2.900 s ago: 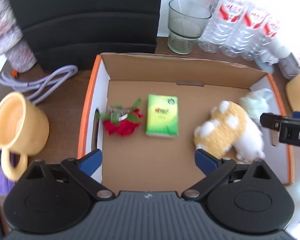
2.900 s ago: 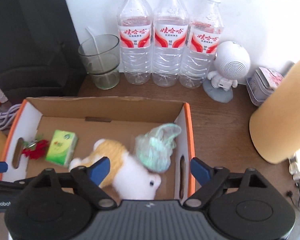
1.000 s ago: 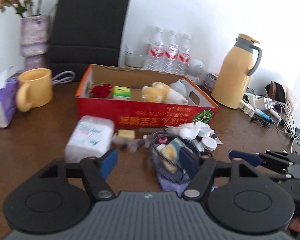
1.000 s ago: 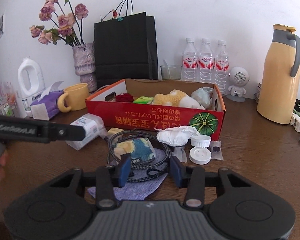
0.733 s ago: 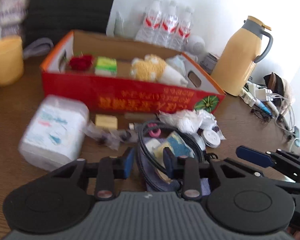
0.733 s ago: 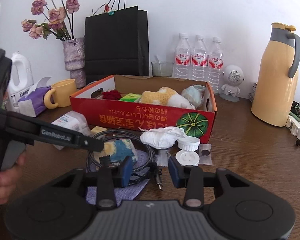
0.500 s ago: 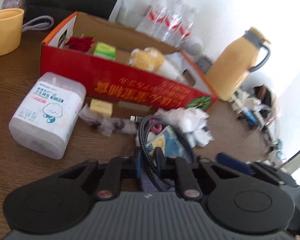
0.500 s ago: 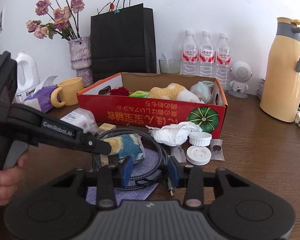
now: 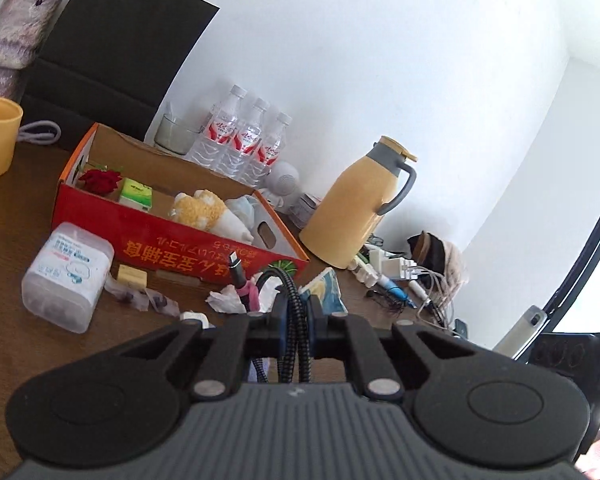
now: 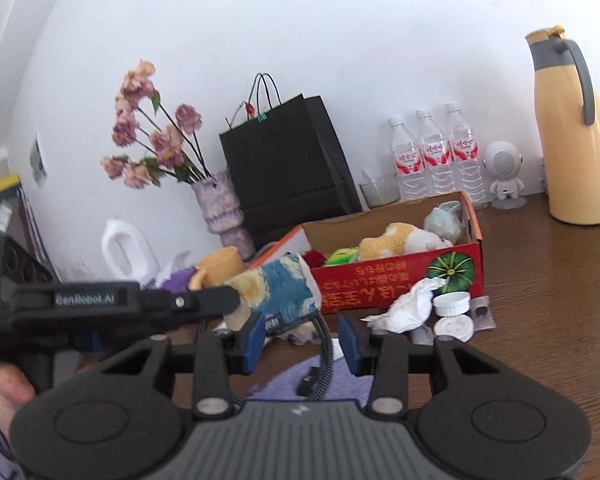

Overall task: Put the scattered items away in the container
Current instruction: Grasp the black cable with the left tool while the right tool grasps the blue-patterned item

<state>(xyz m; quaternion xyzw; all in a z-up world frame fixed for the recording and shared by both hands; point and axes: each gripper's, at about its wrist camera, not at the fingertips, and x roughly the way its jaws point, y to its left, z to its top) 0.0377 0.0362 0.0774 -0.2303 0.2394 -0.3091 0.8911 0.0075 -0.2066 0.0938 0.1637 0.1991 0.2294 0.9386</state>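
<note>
My left gripper (image 9: 294, 314) is shut on a black braided cable (image 9: 296, 344), lifted off the brown table. The cable's plug (image 9: 236, 269) and pink tie stick up beside it. A blue and yellow pouch (image 9: 325, 289) rides up against the fingers. In the right wrist view the left gripper (image 10: 230, 300) holds pouch (image 10: 278, 286) and cable in the air, left of the red cardboard box (image 10: 400, 276). The cable (image 10: 325, 354) hangs down between the blue pads of my right gripper (image 10: 302, 342), which stands partly open and does not press on it. The box (image 9: 180, 236) holds a plush toy, a green pack and a red flower.
A clear swab container (image 9: 68, 276), crumpled tissue (image 10: 412, 304), white lids (image 10: 452, 303) and a purple cloth (image 10: 340, 380) lie before the box. A yellow thermos (image 10: 572, 140), water bottles (image 10: 436, 156), black bag (image 10: 288, 168), vase and mug stand behind. Chargers and wires (image 9: 400, 272) lie at right.
The left gripper came down over the cable coil, shut on it and raised it with the pouch. Both views have tilted upward. The right gripper's jaws kept the same gap.
</note>
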